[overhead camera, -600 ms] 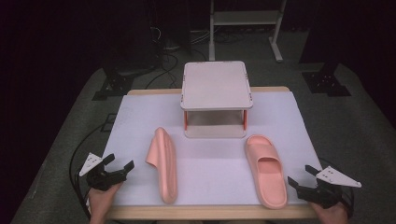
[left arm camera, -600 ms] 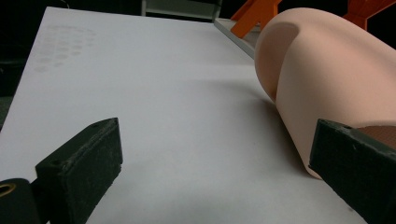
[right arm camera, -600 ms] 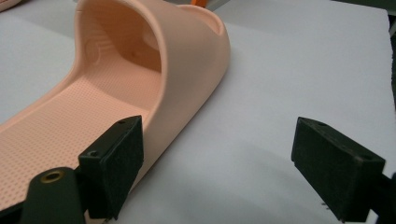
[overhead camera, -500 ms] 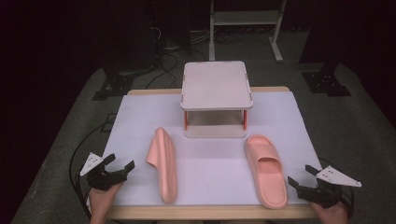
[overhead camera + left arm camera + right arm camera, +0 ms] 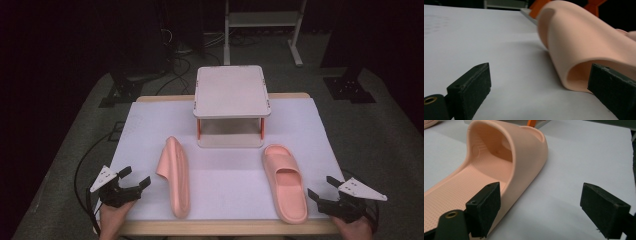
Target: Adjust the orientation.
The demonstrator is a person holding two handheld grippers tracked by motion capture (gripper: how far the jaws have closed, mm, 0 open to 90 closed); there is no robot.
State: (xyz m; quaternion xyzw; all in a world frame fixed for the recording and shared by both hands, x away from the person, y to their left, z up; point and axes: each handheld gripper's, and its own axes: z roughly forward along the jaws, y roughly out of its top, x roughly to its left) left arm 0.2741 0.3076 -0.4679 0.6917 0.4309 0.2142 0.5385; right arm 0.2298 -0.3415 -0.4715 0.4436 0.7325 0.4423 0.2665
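- Two pink slippers lie on the white table surface (image 5: 225, 175), each with its long axis running from the near edge toward the far edge, in front of a small two-tier shoe rack (image 5: 230, 105) that stands at the middle of the far edge.
- Left slipper (image 5: 176, 175): tipped onto its side, just right of the left gripper (image 5: 131, 181) near the near-left corner. In the left gripper view its strap arch (image 5: 579, 42) rises ahead and to the right of the jaws.
- Right slipper (image 5: 286, 182): sole down, opening upward, just left of the right gripper (image 5: 324, 190) near the near-right corner. In the right gripper view the footbed (image 5: 461, 185) sits beside the left-hand jaw.
- Each hand is the nearer one to its own slipper; the coming move likely turns on a short inward reach across the slipper's long axis.
- Left gripper: jaws spread wide, holding nothing; whether one jaw brushes the slipper cannot be told.
- Right gripper: jaws spread wide, empty, one jaw close beside the slipper's edge.
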